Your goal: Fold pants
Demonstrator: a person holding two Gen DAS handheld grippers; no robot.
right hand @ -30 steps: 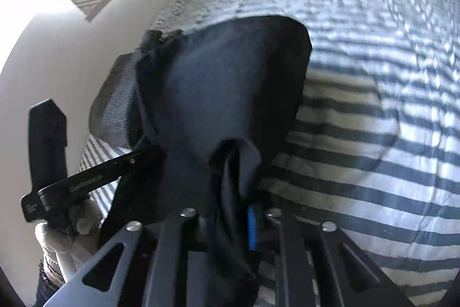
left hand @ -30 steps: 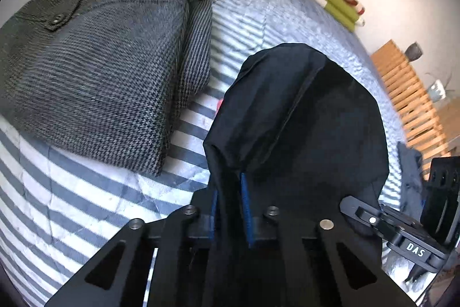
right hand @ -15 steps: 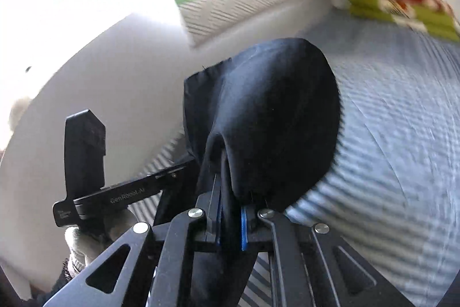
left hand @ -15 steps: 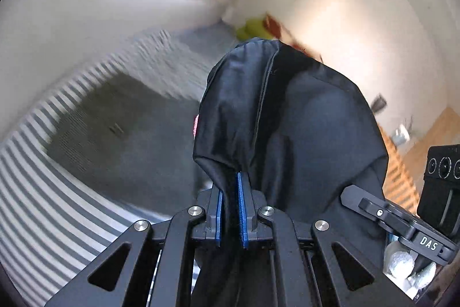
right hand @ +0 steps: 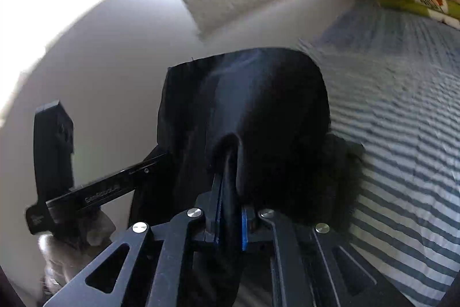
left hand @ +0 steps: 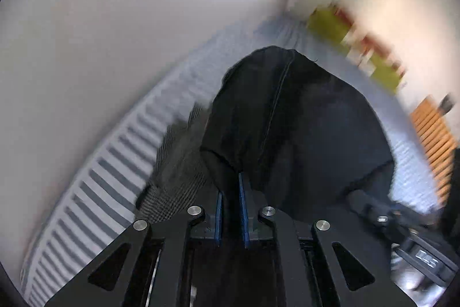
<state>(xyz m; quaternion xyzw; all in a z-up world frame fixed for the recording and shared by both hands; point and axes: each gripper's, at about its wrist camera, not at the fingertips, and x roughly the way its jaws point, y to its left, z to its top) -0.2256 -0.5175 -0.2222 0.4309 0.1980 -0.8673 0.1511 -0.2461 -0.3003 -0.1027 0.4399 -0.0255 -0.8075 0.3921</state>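
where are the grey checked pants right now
In the left wrist view, the grey checked pants lie on the striped bed, lower left of the lifted black pants.

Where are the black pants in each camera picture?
Left wrist view: the black fabric pants fill the middle, draped over the left gripper pinching them.
Right wrist view: the pants sit centre, bunched over the right gripper clamping them.
Shared landmark: the blue-and-white striped bed cover lies beneath in both.
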